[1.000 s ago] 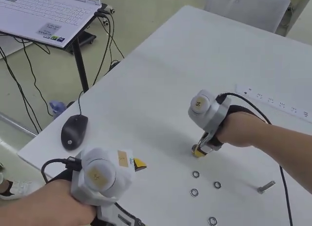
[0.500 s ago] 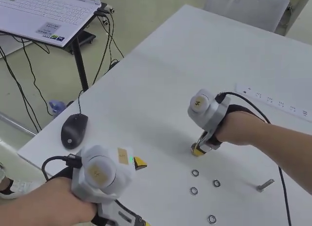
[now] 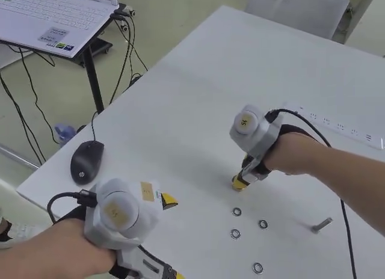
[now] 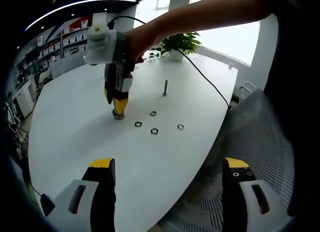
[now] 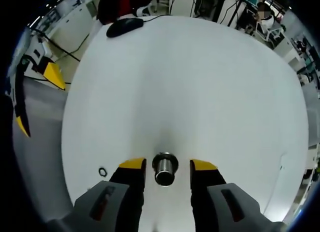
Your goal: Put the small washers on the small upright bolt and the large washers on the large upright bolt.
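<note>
My right gripper (image 3: 239,183) points down at the white table (image 3: 180,110), its jaws on either side of the large upright bolt (image 5: 165,169) with a thin gap on each side. The left gripper view has that bolt (image 4: 118,115) standing just under the right gripper (image 4: 117,104). Several washers lie to its right: one (image 3: 237,211) close by, another (image 3: 263,224), and a third (image 3: 235,234). The small bolt (image 3: 322,225) stands upright farther right. My left gripper (image 4: 169,164) is open and holds nothing, low at the table's near edge (image 3: 170,237).
A black mouse (image 3: 87,161) lies at the table's left edge. A laptop (image 3: 54,14) sits on a stand beyond it, with cables hanging down. A white power strip (image 3: 343,127) lies at the far right. A grey chair (image 3: 295,8) stands behind the table.
</note>
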A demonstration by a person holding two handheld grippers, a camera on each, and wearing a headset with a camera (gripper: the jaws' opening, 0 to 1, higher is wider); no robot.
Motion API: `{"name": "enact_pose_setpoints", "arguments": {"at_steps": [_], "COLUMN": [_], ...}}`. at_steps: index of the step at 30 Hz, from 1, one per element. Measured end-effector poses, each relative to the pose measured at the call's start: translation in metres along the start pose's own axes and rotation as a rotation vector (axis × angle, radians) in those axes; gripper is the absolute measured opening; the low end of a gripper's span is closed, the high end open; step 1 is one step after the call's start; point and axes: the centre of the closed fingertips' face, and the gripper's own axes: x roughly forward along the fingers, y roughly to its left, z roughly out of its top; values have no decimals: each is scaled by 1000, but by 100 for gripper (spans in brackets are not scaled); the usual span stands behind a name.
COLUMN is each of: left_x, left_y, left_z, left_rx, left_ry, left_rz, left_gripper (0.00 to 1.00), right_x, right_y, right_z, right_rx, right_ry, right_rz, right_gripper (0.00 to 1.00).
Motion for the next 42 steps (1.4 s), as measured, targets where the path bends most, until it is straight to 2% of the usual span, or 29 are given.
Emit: {"name": "enact_pose_setpoints", "arguments": {"at_steps": [4,11,19,26,35,42], "left_x": [0,-1,-3,-6,-7,-6], "left_y": [0,1,0,0,-1,-1], "left_z": [0,4,9,15,13,15], "left_rx": [4,13,23,42,62,69], "left_ry": [4,0,-3,-2,15,10], "left_rz": [-2,1,-4,0,-1,-2], "left_gripper": [88,87,87,86,85,84], "right_x": [-7,-24,-45,-53,-62,-65], "right_y": [3,7,12,23,39,49], "right_z": [4,4,-2,-11,-25,-37], "right_rx": [-40,-52,-61,-63,-84,-89], "right_ry": [-31,-62,-89,-101,-112,-121], "right_rz": [6,1,-8,-11,-18,-21], "right_gripper": [39,42,42,42,41,40]}}
